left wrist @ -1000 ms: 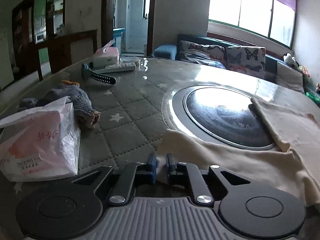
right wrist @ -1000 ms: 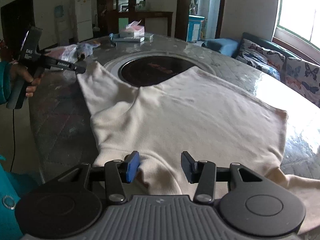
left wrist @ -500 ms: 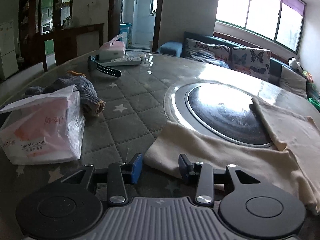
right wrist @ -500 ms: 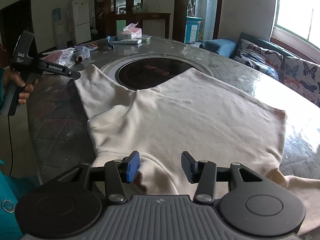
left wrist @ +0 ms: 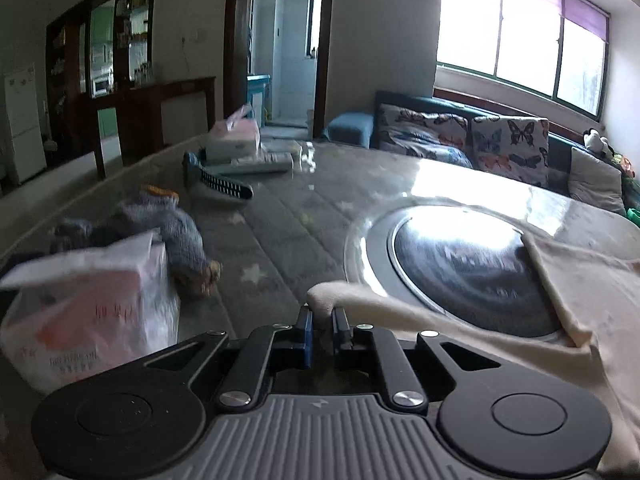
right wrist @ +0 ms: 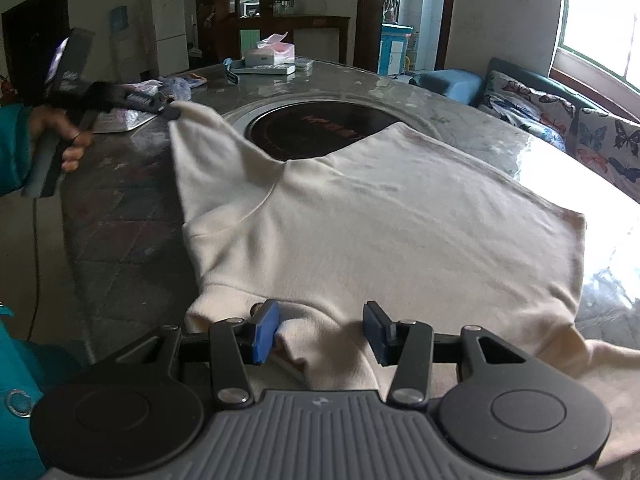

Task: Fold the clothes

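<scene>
The cream shirt (right wrist: 380, 216) lies flat ahead of the right gripper (right wrist: 320, 330), whose jaws stand apart, loose over its near hem; the left gripper (left wrist: 322, 330) has just closed on the sleeve end (left wrist: 328, 294), the sleeve running rightward from it

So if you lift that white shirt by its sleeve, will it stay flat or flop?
Probably flop: the cream shirt looks soft. Where the left gripper pinches the sleeve tip, the cloth already bunches. It likely drags rather than slides, since most of it lies on the table.
</scene>
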`<act>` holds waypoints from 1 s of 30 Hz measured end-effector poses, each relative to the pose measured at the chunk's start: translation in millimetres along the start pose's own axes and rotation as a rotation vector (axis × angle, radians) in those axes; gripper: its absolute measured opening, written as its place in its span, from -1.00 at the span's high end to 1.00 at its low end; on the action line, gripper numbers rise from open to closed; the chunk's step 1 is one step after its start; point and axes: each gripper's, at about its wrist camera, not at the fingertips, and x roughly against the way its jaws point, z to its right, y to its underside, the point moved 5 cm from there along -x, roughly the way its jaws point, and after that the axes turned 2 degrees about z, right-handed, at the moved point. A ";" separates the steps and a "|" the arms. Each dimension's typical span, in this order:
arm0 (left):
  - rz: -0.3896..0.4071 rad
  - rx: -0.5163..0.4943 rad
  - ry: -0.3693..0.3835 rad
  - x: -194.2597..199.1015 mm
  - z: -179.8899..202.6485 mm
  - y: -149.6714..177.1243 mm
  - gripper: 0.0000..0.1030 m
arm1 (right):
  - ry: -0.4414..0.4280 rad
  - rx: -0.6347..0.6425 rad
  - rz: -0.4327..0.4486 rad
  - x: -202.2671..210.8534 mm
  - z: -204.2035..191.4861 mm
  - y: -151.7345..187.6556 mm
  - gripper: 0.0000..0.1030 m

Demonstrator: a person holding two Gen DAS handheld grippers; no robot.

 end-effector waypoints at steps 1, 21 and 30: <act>0.004 0.001 0.000 -1.8 0.1 -2.4 0.80 | -0.004 0.001 0.002 0.3 -2.3 0.7 0.08; 0.108 0.081 0.213 44.2 24.4 -32.8 0.80 | -0.049 0.051 0.007 -10.1 -21.4 -12.4 0.08; 0.163 -0.048 0.489 95.4 123.2 -61.0 0.80 | -0.008 -0.030 0.061 9.8 0.3 -16.4 0.08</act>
